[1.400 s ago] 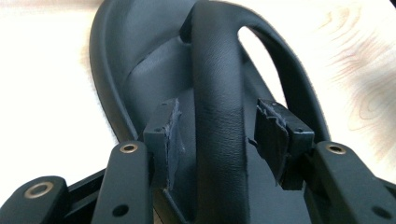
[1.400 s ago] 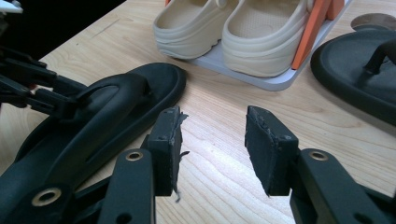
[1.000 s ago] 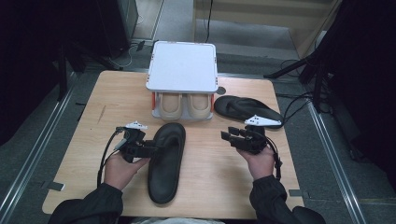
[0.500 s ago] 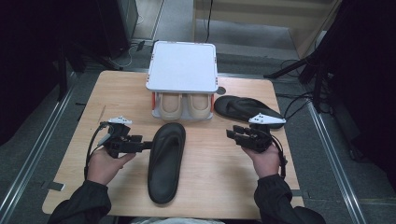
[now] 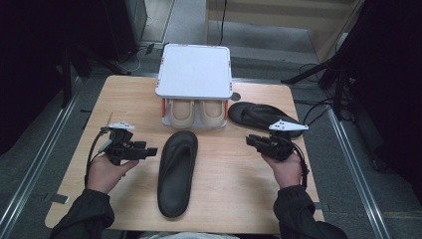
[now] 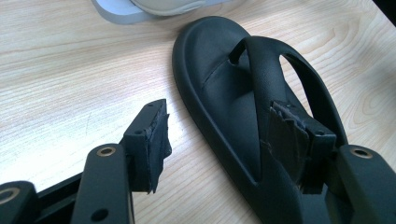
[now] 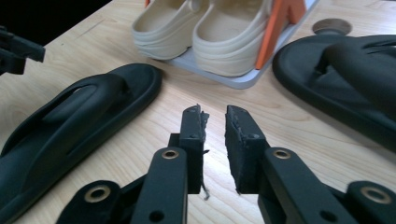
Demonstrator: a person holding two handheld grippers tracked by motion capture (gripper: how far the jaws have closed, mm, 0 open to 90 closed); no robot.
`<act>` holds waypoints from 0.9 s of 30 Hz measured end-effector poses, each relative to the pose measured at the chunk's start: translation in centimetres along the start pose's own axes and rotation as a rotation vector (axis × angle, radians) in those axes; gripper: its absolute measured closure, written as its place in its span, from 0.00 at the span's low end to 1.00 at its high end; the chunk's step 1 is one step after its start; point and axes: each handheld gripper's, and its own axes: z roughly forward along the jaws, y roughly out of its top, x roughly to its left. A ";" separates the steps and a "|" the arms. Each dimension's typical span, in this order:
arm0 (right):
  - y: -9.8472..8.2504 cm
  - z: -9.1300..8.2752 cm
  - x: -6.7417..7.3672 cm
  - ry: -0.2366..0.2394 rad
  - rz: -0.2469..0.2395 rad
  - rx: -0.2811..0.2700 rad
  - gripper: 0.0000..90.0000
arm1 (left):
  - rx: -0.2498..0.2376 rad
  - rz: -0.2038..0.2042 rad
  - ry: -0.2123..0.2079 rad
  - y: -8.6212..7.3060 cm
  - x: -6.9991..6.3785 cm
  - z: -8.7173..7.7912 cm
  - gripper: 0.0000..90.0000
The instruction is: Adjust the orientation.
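Observation:
A black flip-flop [image 5: 176, 172] lies lengthwise in the middle of the wooden table [image 5: 129, 99], shown close up as the flip-flop [image 6: 224, 79] in the left gripper view. My left gripper [image 5: 151, 149] sits just left of it, open. Its jaws [image 6: 223, 116] have just been opening; they stand wide and the pads press on nothing. A second black flip-flop [image 5: 261, 117] lies at the right behind my right gripper [image 5: 250, 141]. The right gripper [image 7: 215, 115] has just been closing. A narrow gap is left between its pads and nothing is in it.
A small shoe rack with a white top [image 5: 195, 69] stands at the table's far middle. A pair of beige clogs [image 5: 196, 113] sits on its lower shelf between orange posts [image 7: 275, 28]. A round hole [image 5: 235, 96] marks the tabletop beside it.
My left gripper has drawn back to the left, away from the middle flip-flop's edge, which stays in place. The right hand has kept its place.

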 end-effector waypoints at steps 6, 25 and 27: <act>0.3 -0.9 -1.6 -0.028 0.008 0.012 1.00 | -0.006 0.005 -0.008 0.1 0.0 0.0 0.44; 1.4 -1.5 -7.6 -0.119 0.089 0.008 1.00 | -0.010 -0.013 -0.002 0.0 0.9 -0.3 0.44; 1.6 -1.4 -8.1 -0.122 0.098 0.000 1.00 | -0.013 -0.007 -0.002 -0.1 1.0 -0.4 0.44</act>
